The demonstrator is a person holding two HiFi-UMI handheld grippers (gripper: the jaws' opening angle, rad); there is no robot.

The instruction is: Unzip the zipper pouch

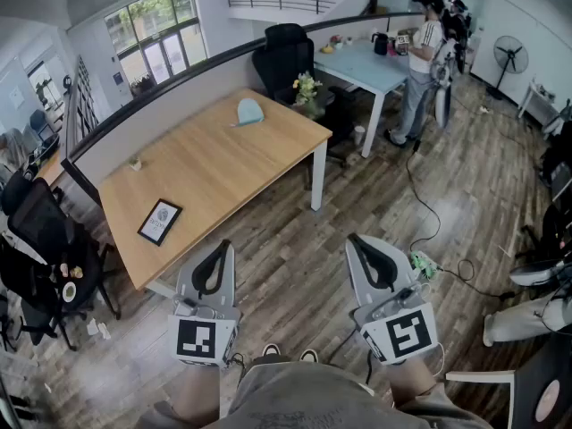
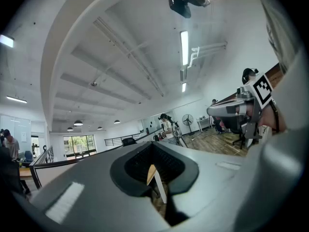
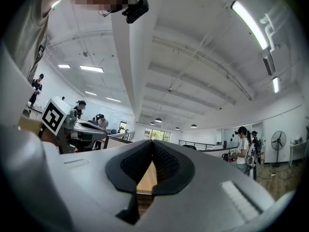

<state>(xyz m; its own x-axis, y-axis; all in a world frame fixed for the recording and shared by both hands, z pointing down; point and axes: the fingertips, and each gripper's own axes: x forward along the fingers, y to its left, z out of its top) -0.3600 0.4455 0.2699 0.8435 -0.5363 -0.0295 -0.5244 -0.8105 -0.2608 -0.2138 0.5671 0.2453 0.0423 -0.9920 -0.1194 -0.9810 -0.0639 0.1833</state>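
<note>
A: Which step is the person on?

B: The approach, by the look of it. The left tool (image 1: 221, 250) and right tool (image 1: 357, 244) are both pressed together, empty, over the floor (image 1: 304, 239). What seems to be the pouch (image 1: 248, 112) lies at the worktop's (image 1: 206, 172) far end.

A: And next?

B: Walking closer. The right edge borders open floor; chairs (image 1: 40, 226) crowd the left.

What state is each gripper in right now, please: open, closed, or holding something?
Left gripper: closed, holding nothing.
Right gripper: closed, holding nothing.
</note>
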